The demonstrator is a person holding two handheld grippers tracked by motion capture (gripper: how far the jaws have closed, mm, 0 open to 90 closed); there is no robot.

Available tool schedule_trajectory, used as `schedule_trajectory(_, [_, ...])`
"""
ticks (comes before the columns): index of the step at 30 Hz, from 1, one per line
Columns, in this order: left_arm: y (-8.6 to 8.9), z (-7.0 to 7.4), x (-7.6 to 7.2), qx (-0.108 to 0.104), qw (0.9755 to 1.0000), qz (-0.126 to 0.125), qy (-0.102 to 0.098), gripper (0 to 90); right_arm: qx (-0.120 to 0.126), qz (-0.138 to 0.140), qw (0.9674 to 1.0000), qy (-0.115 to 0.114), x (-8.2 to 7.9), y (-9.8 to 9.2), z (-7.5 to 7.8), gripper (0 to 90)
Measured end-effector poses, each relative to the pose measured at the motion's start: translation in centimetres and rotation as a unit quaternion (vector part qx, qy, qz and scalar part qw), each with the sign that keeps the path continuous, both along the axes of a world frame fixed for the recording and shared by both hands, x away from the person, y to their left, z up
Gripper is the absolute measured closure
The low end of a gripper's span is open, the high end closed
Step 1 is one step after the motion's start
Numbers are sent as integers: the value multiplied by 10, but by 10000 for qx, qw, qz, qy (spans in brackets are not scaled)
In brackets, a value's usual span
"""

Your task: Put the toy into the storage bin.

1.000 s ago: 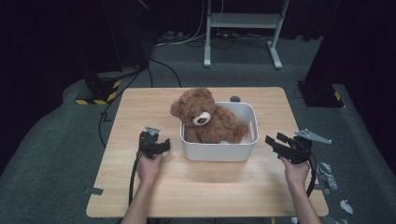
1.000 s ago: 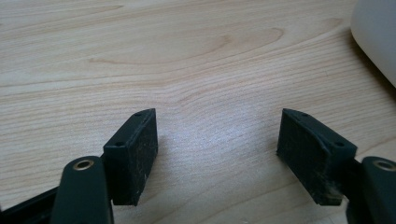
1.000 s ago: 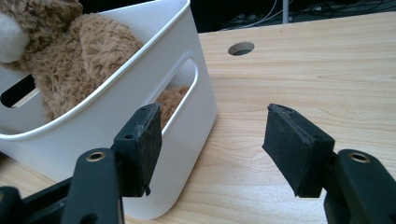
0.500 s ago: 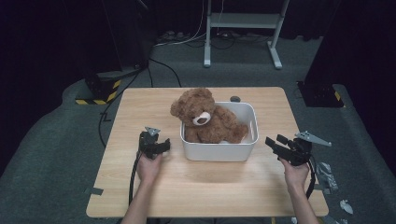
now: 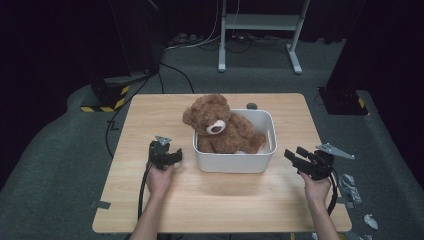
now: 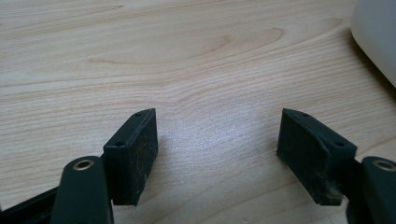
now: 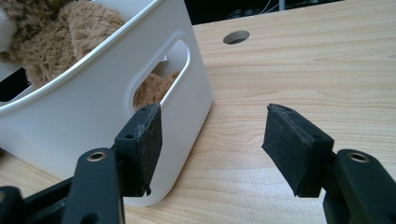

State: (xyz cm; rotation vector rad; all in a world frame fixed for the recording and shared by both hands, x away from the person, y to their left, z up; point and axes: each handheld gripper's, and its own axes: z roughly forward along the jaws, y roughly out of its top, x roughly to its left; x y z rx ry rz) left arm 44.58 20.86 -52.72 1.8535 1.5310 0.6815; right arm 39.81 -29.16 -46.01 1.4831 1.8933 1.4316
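Observation:
A brown teddy bear [image 5: 220, 125] sits in a white plastic bin [image 5: 235, 161] at the middle of the wooden table [image 5: 150, 115], its head leaning over the bin's left rim. My left gripper [image 5: 175, 156] rests on the table just left of the bin, jaws open and empty over bare wood [image 6: 215, 126]. My right gripper [image 5: 295, 154] is held off the bin's right end, open with nothing between its jaws [image 7: 212, 126]. In the right gripper view the bin's handle slot [image 7: 161, 70] shows the bear's fur [image 7: 60, 37] behind it.
A round cable hole [image 5: 251, 105] lies in the table behind the bin. A metal stand [image 5: 260, 22] and cables are on the floor beyond the table. Small pale scraps [image 5: 350, 187] lie on the floor at the right.

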Motion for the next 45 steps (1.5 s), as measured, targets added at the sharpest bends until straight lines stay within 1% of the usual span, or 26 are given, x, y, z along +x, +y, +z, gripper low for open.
schedule_trajectory(7, [0, 0, 0, 3, 10000, -1, 1, 288, -25, -12, 10000, 24, -1, 0, -3, 374])
schedule_trajectory(10, [0, 0, 0, 2, 10000, -1, 0, 288, 17, -27, 10000, 70, -2, 1, -5, 374])
schedule_trajectory(21, [0, 0, 0, 2, 10000, -1, 0, 288, -14, -39, 10000, 80, -3, -1, -8, 375])
schedule_trajectory(34, [0, 0, 0, 5, 10000, -3, 0, 288, -33, -83, 9998, 188, -5, -1, -16, 375])
schedule_trajectory(35, [0, 0, 0, 3, 10000, -1, 0, 288, -60, -87, 9998, 150, -5, -1, -18, 375])
schedule_trajectory(44, [0, 0, 0, 3, 10000, -2, -1, 288, -75, -111, 9996, 243, -6, 0, -22, 375])
schedule_trajectory(45, [0, 0, 0, 4, 10000, -2, 0, 288, -98, -106, 9997, 213, -5, -1, -23, 375])
